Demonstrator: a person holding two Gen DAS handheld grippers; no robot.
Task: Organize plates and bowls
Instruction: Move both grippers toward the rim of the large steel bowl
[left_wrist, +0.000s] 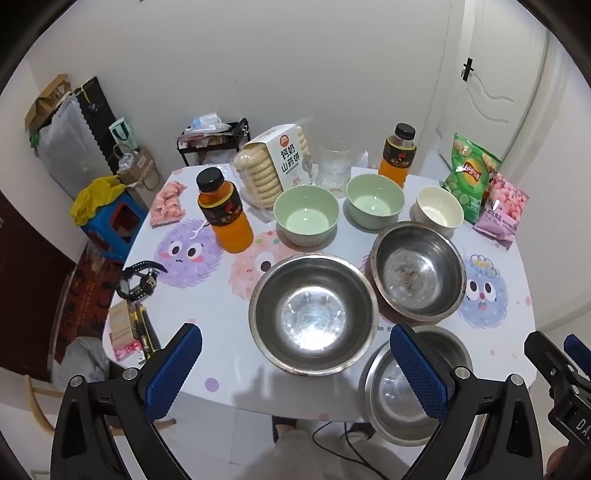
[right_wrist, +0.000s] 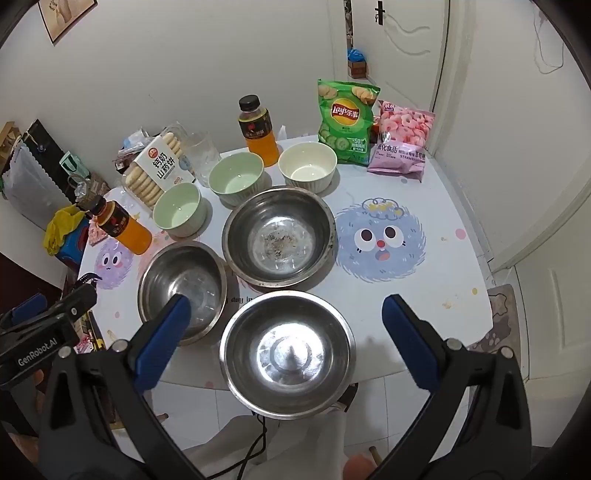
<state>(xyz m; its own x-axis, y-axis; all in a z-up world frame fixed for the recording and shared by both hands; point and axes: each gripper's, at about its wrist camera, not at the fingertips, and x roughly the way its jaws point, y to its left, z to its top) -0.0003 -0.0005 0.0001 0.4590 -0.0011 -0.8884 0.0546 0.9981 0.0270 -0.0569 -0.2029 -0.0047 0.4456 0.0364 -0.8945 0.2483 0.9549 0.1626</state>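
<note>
Three steel bowls sit on the round white table: a near-left one (left_wrist: 314, 314) (right_wrist: 183, 288), a far one with crumbs (left_wrist: 417, 271) (right_wrist: 279, 236), and a near one at the table's front edge (left_wrist: 402, 384) (right_wrist: 286, 352). Two green bowls (left_wrist: 306, 214) (left_wrist: 375, 201) (right_wrist: 180, 208) (right_wrist: 236, 177) and a cream bowl (left_wrist: 439, 210) (right_wrist: 307, 166) stand behind them. My left gripper (left_wrist: 295, 369) is open and empty, above the front of the near-left steel bowl. My right gripper (right_wrist: 286, 339) is open and empty, above the near steel bowl.
Two orange juice bottles (left_wrist: 223, 210) (left_wrist: 397, 155), a biscuit box (left_wrist: 273, 166), a glass (left_wrist: 334, 162), a green chip bag (left_wrist: 471, 177), a pink snack bag (left_wrist: 502, 210) and a black watch (left_wrist: 138, 282) share the table (left_wrist: 221, 332). A blue stool (left_wrist: 114, 221) stands at left.
</note>
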